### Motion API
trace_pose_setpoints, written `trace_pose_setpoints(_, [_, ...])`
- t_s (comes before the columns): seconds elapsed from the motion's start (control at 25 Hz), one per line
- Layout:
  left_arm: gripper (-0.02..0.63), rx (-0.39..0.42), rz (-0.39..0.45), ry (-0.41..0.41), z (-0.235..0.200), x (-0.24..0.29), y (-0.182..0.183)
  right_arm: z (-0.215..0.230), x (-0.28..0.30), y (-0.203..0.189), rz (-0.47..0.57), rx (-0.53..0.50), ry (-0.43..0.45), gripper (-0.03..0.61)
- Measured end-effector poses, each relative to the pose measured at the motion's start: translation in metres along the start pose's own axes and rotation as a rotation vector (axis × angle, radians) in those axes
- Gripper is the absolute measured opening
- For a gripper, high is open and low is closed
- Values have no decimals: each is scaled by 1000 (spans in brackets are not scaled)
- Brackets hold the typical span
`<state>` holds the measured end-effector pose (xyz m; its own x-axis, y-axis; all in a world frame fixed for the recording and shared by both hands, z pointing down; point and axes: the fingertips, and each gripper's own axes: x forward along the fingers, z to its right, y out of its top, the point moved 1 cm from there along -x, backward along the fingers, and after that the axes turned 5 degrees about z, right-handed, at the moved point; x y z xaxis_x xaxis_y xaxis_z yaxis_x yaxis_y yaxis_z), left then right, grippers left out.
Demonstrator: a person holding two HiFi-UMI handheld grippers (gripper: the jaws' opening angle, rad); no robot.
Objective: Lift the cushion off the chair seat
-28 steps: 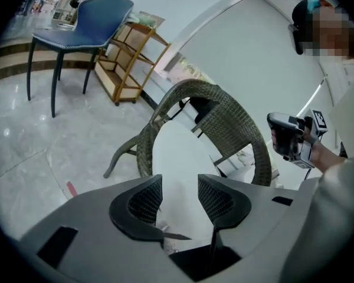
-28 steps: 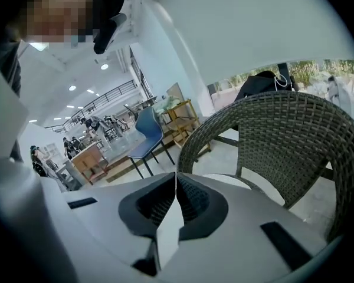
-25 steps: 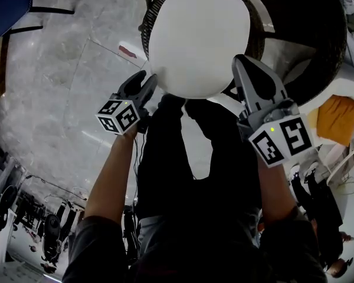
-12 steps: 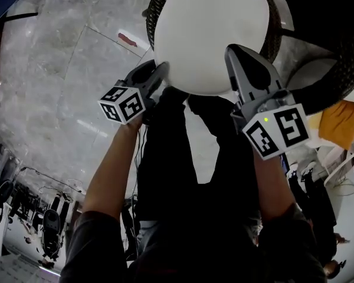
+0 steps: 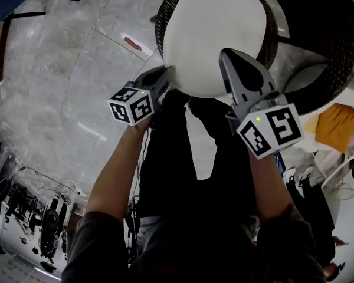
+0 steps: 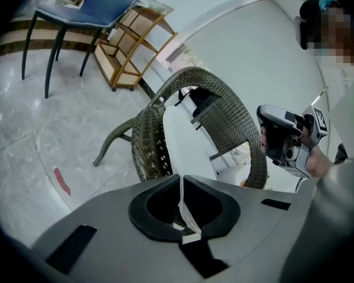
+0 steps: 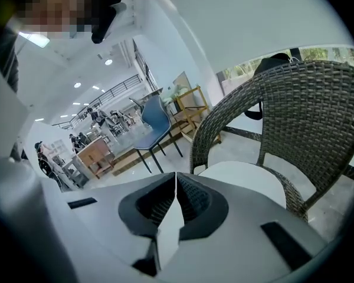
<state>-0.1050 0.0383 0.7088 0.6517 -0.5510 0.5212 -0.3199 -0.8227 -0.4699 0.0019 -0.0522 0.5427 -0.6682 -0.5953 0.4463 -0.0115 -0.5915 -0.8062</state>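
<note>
Cushion [image 5: 215, 37], white and round, is lying flat on the chair [image 5: 324, 46] seat, top centre of the head view. L gripper [image 6: 181, 184] is closing on the cushion's near-left rim. A thin fold of white fabric is sitting between its jaws, with the pads pressing on it. R gripper [image 7: 176, 178] is showing its jaws together at the tips, by the near-right rim. No grip is confirmed there, the cushion lying just beyond the tips.

Judgement: the hold is being secured before the lift. L bite is looking shallow and may slip under load. Recommend R opening and taking the rim deep, then both raising evenly, keeping the cushion level.
</note>
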Motion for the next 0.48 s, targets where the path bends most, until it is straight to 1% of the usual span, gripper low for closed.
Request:
trace_pose_setpoints(0.12, [25,42,33,-34,27,-10,26,-6,-7,28,28,-10,-2,15])
trace_pose_setpoints(0.2, [25,87,58,-73,49,-15,50,-10,-12,50,54,-20,-5,15])
trace_pose_setpoints(0.48, [18,303,90,-231,157,-35,127,-19,-49,129,160,-29,-40,15])
